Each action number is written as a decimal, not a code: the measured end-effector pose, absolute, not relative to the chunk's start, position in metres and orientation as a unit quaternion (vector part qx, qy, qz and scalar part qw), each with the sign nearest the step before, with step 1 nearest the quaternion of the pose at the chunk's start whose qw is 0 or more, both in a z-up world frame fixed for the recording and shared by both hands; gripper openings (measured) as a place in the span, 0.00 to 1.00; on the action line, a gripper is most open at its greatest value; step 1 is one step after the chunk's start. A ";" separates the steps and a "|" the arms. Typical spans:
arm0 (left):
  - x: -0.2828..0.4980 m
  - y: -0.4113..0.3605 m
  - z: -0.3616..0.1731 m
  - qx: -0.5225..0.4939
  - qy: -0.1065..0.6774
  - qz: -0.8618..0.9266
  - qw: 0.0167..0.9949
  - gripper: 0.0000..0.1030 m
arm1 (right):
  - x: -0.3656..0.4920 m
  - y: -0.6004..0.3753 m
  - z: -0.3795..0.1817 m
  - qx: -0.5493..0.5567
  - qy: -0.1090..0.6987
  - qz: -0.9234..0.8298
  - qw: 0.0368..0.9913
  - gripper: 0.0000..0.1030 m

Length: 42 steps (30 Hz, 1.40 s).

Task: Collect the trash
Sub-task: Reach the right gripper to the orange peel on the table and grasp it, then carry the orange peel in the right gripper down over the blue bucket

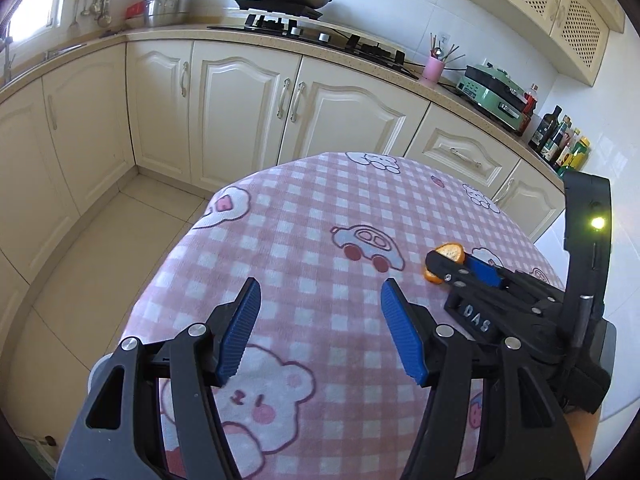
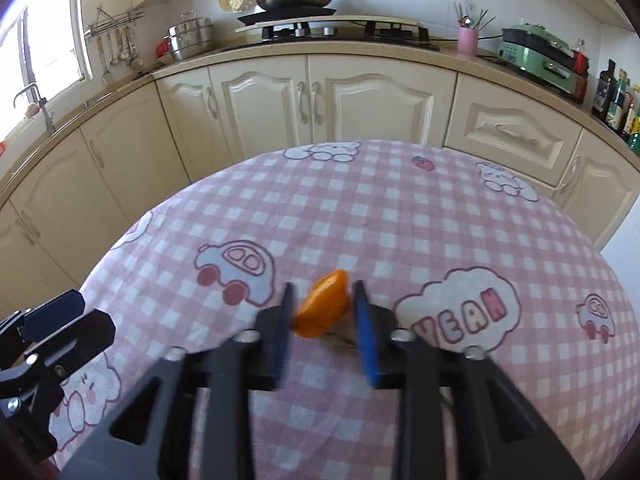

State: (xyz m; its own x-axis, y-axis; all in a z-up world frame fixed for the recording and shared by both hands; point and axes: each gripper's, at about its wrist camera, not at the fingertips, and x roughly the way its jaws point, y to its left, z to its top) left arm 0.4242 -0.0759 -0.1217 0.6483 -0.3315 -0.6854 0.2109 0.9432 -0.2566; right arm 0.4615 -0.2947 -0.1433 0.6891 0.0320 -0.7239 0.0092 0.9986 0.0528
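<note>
Right wrist view: right hand-held gripper (image 2: 322, 312) nearly closed around orange peel (image 2: 323, 308), apparently gripped. Left hand-held gripper (image 1: 320, 332) half-open, empty. Next: carry peel to a bin.

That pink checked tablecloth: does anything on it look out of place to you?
Yes: an orange peel lies on the tablecloth, food scrap on an otherwise tidy cover. The right gripper has it between its fingers; the left gripper hangs open with nothing in it.

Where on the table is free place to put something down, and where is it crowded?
The pink checked tablecloth is bare from the printed car back to its far edge. It is crowded only at the near edge, where the right tool closes around the orange peel, and the open left tool hovers beside it.
</note>
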 end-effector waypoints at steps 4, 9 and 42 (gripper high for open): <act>0.416 -0.053 -0.120 -0.087 0.385 -0.144 0.907 0.58 | 0.450 -0.274 -0.135 0.013 0.381 0.025 0.924 0.23; 0.399 -0.002 -0.116 -0.108 0.369 -0.116 0.916 0.58 | 0.427 -0.217 -0.106 0.008 0.345 0.082 0.935 0.23; 0.365 0.309 -0.403 -0.282 0.463 0.169 0.823 0.58 | 0.437 0.174 -0.366 -0.098 0.490 0.301 0.812 0.22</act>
